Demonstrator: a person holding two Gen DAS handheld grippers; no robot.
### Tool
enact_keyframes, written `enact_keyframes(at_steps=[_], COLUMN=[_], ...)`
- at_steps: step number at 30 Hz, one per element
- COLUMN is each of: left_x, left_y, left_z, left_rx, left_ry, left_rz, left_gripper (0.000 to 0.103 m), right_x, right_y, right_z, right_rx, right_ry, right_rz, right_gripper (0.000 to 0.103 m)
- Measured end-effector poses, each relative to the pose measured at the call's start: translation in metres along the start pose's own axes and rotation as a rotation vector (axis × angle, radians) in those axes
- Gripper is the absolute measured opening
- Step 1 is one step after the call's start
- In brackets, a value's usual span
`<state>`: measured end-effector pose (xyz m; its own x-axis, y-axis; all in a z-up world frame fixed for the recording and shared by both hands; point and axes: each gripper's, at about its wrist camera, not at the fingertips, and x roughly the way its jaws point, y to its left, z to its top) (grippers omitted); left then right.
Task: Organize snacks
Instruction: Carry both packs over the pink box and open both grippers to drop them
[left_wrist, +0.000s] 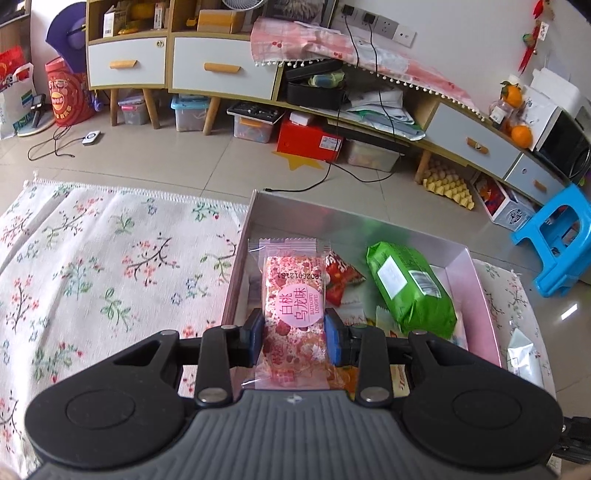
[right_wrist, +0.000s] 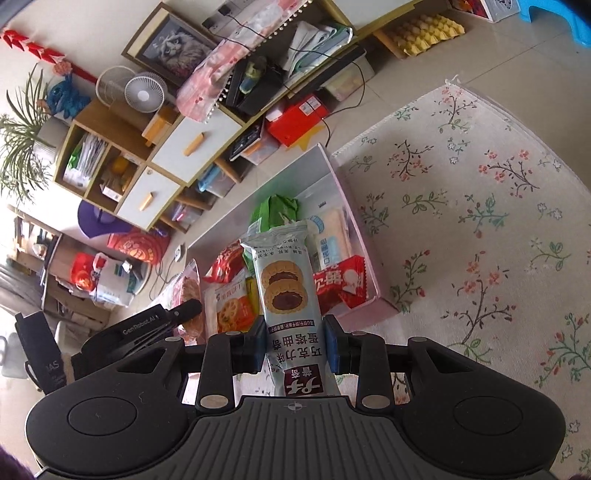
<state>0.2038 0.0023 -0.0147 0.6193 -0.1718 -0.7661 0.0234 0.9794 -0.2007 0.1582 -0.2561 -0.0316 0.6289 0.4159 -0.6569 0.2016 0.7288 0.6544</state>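
1. Left gripper: blue pads pinch one pink flower-print snack packet with clear sealed ends by its two long edges. Round pink sticker reads "白桃乌龙味", small "BAITAOWU LONGWEI"; upside-down date code "2026012151" above it.
2. The pink packet is held over the near-left corner of the shallow pink-walled cardboard box, which lies ahead of the claw on the white floral-print rug.
3. In the box ahead-right of the left claw: one green plastic pack with a white barcode label, text too small to read; one red crinkled snack bag just right of the pink packet, partly hidden.
4. Right gripper: pads squeeze one pale blue-grey biscuit packet picturing two chocolate-filled round cookies. Upside-down text reads "巧克力味"; the other lines I cannot read for sure.
5. The biscuit packet points forward over the near end of the same box.
6. Ahead of the right claw in the box: one red-and-white packet with a cartoon face to the right, one orange lotus-root-slice packet to the left, one pale blue-and-cream packet beyond.
7. Far left of the right claw: the other black gripper, marked "GenRobot.AI".
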Motion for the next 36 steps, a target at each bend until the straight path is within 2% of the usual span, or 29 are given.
enact_keyframes(at_steps=[5, 17, 24, 30, 36], left_x=[-0.005, -0.035, -0.050, -0.060, -0.068], left_y=[0.000, 0.015, 0.021, 0.021, 0.023], left_z=[-0.005, -0.023, -0.036, -0.044, -0.050], left_rx=[0.023, 0.026, 0.064, 0.086, 0.077], left_ry=[-0.025, 0.019, 0.072, 0.084, 0.083], left_rz=[-0.005, -0.029, -0.030, -0.040, -0.047], left_gripper=[0.050, 0.067, 0.073, 0.076, 0.078], right_x=[0.004, 0.018, 0.044, 0.061, 0.081], right_y=[-0.003, 0.023, 0.052, 0.074, 0.089], right_z=[0.003, -0.004, 0.003, 0.010, 0.009], right_rx=[0.017, -0.049, -0.125, -0.209, -0.286], right_ry=[-0.019, -0.007, 0.014, -0.008, -0.027], right_rz=[0.004, -0.002, 0.013, 0.015, -0.036], right_gripper=[0.031, 0.031, 0.031, 0.031, 0.031])
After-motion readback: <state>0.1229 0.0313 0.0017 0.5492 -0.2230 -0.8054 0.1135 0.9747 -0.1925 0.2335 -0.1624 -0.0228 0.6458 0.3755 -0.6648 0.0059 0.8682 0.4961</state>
